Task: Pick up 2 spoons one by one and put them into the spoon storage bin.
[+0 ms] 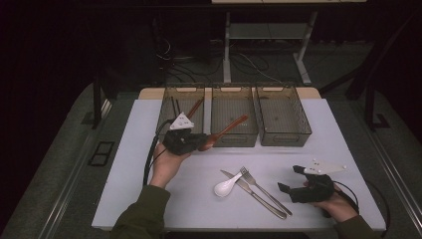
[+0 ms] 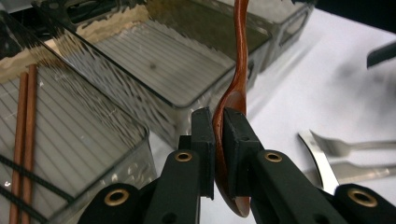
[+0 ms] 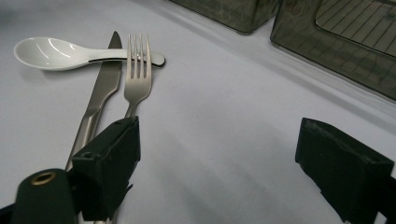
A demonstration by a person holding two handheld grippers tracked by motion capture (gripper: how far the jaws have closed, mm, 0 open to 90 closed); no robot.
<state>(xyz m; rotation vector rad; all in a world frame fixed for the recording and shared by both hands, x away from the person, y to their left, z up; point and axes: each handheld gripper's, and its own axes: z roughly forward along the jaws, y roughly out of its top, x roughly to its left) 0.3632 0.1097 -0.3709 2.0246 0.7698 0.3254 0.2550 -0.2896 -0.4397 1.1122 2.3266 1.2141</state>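
L gripper [image 2: 218,140] is clamping a brown wooden spoon [image 2: 236,98] by the bowel end, jaws closed tight on it, handle pointing away over the middle bin [image 1: 234,117]. Spoon is hanging above the table [image 1: 149,189], just in front of the bins. Left bin [image 1: 183,112] is holding chopsticks [image 2: 24,135]. R gripper [image 3: 219,168] is resting w/ jaws wide apart, gripping nothing, near the fork [image 3: 137,79], knife [image 3: 100,98] and white spoon [image 3: 51,52]. Right bin [image 1: 282,115] is sitting beside the middle one.
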